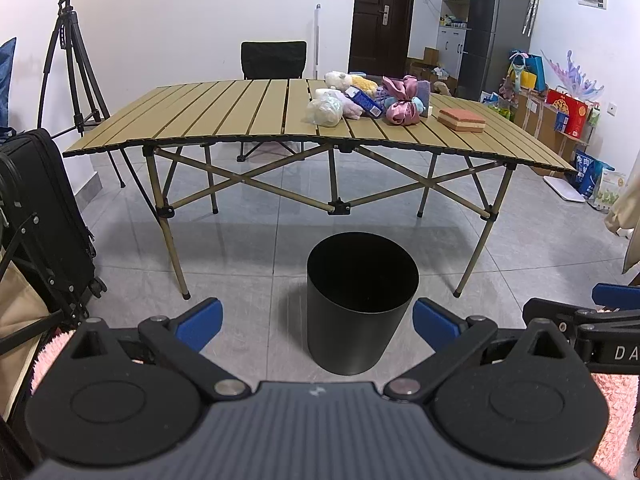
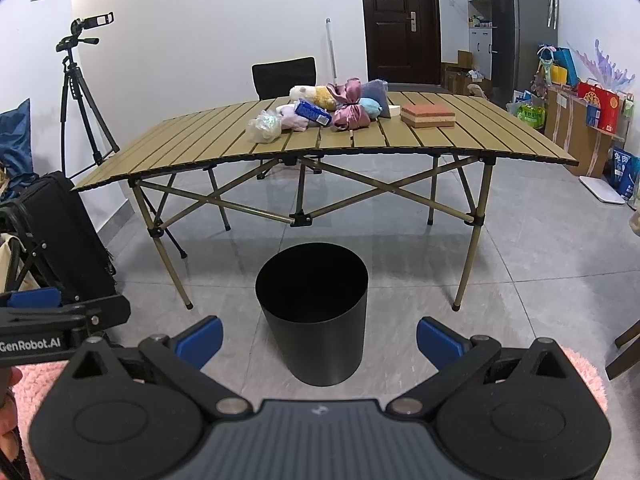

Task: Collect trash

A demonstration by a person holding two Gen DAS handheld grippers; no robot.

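A black round bin (image 1: 362,300) stands on the floor in front of a folding slat table (image 1: 224,120); it also shows in the right wrist view (image 2: 314,312). On the table lie a crumpled clear plastic bag (image 1: 325,111), a blue packet (image 1: 363,101), plush toys, a pink satin bundle (image 1: 402,110) and a brown sponge block (image 1: 461,119). The same pile shows in the right wrist view: bag (image 2: 264,126), packet (image 2: 314,112), block (image 2: 428,115). My left gripper (image 1: 318,322) is open and empty, low, well short of the table. My right gripper (image 2: 319,338) is open and empty beside it.
A black suitcase (image 1: 44,216) stands at the left, a camera tripod (image 1: 70,60) behind it. A black chair (image 1: 274,60) sits behind the table. Boxes and bags (image 1: 560,112) line the right wall, near a fridge (image 1: 496,28). The table (image 2: 500,136) shows in the right wrist view too.
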